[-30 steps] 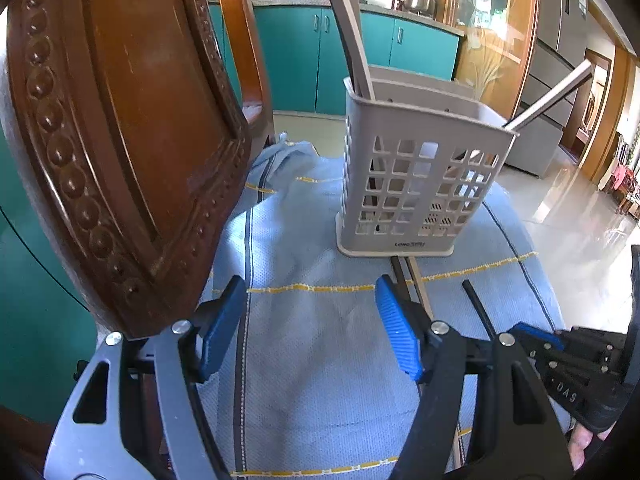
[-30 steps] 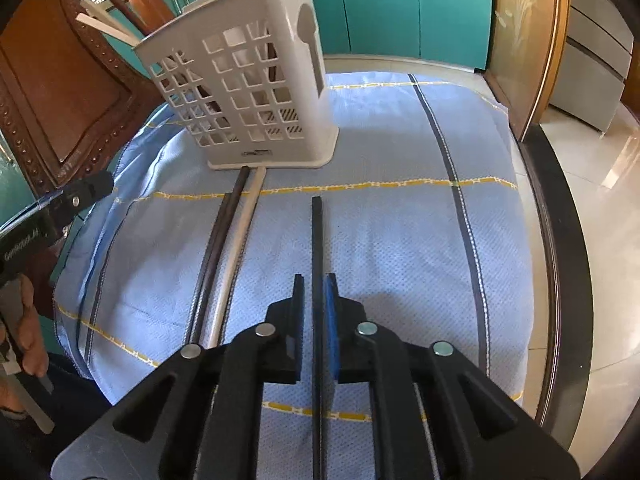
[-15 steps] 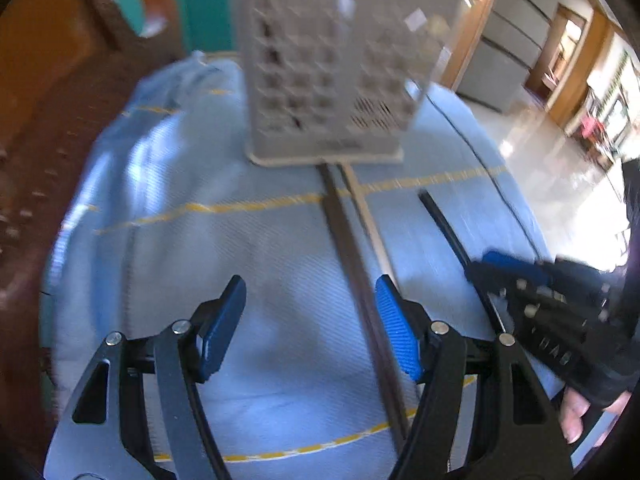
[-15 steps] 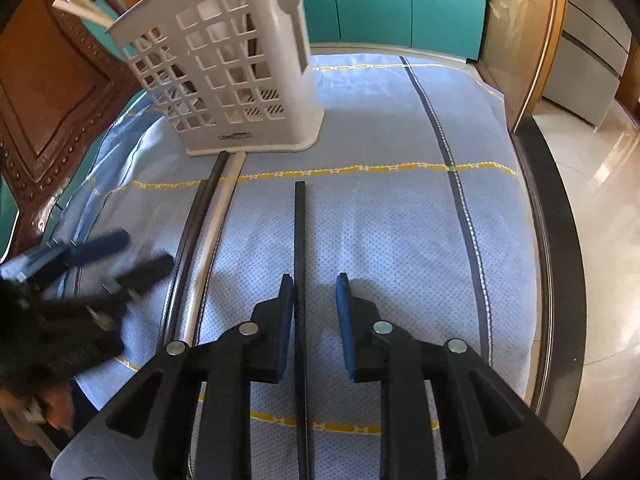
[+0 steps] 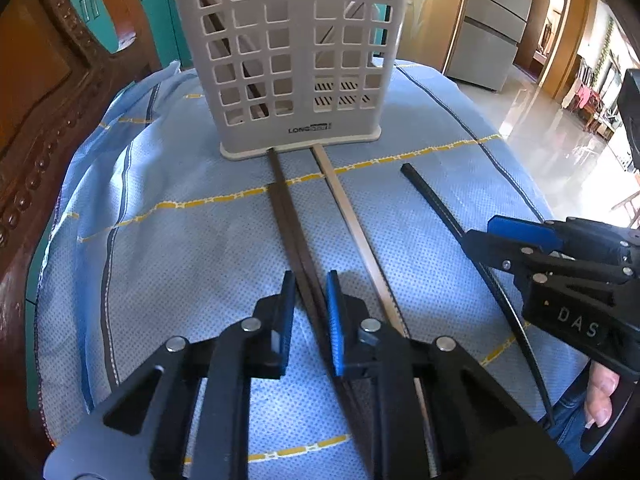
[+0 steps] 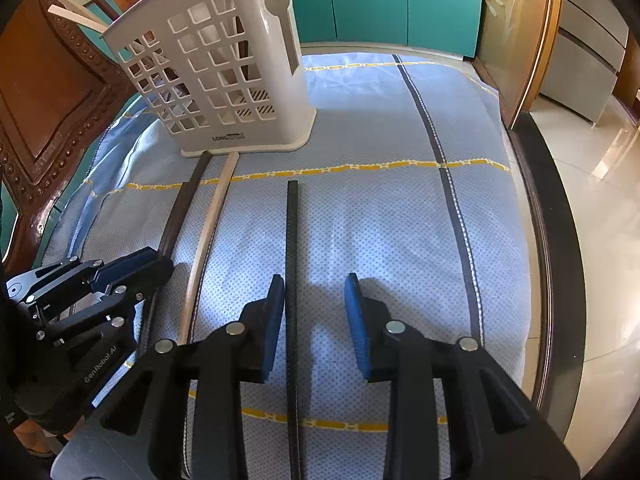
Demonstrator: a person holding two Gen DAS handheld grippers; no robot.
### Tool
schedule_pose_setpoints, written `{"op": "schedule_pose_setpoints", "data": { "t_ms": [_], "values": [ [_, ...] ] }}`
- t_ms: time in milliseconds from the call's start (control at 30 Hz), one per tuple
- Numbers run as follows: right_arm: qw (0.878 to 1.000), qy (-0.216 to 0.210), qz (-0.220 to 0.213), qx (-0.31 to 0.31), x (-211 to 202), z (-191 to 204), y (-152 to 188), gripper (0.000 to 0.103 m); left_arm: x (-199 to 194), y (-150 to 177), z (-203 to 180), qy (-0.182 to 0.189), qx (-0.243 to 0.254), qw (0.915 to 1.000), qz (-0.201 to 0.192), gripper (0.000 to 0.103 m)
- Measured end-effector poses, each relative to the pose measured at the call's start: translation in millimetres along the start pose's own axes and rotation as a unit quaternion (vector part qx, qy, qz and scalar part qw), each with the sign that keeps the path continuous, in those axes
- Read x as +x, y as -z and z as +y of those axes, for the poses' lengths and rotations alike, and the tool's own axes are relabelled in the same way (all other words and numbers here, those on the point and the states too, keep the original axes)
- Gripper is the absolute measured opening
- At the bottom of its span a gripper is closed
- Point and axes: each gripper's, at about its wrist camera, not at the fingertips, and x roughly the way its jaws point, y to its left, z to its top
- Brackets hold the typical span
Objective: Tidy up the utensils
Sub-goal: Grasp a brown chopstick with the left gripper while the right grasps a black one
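Observation:
A white slotted utensil basket (image 5: 292,60) stands at the far end of the blue cloth (image 5: 180,260), with several chopsticks in it. In front of it lie a dark brown chopstick pair (image 5: 286,208), a beige chopstick (image 5: 348,216) and a black chopstick (image 6: 291,240). My left gripper (image 5: 311,292) is low over the brown pair. Its jaws are closing, with the pads against both sides of the pair. My right gripper (image 6: 316,292) straddles the black chopstick. Its jaws are opening, and the stick lies on the cloth beside the left pad.
A carved wooden chair back (image 5: 40,100) rises close on the left. The table's dark rim (image 6: 544,240) curves along the right, with tiled floor beyond. Teal cabinets (image 6: 372,0) stand behind the basket. In the left wrist view, a person's fingers (image 5: 600,400) show under the right gripper (image 5: 520,240).
My left gripper dropped from beside the chair down over the brown chopsticks, and its jaws drew in around them. My right gripper's jaws spread apart off the black chopstick.

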Motion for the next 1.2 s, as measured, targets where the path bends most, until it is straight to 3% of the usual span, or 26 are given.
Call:
{"op": "schedule_pose_setpoints", "data": {
  "t_ms": [500, 1000, 1200],
  "values": [
    [1.0, 0.001, 0.0, -0.006, 0, 2, 1, 0.036, -24, -1, 13, 0.005, -0.019, 0.9994, -0.029, 0.013],
    [1.0, 0.004, -0.001, -0.015, 0, 6, 2, 0.041, -32, -4, 27, 0.012, -0.047, 0.9981, -0.038, 0.013],
    [1.0, 0.005, -0.001, -0.017, 0, 7, 2, 0.042, -28, -5, 33, -0.002, -0.058, 0.9978, -0.033, 0.013]
  ]
}}
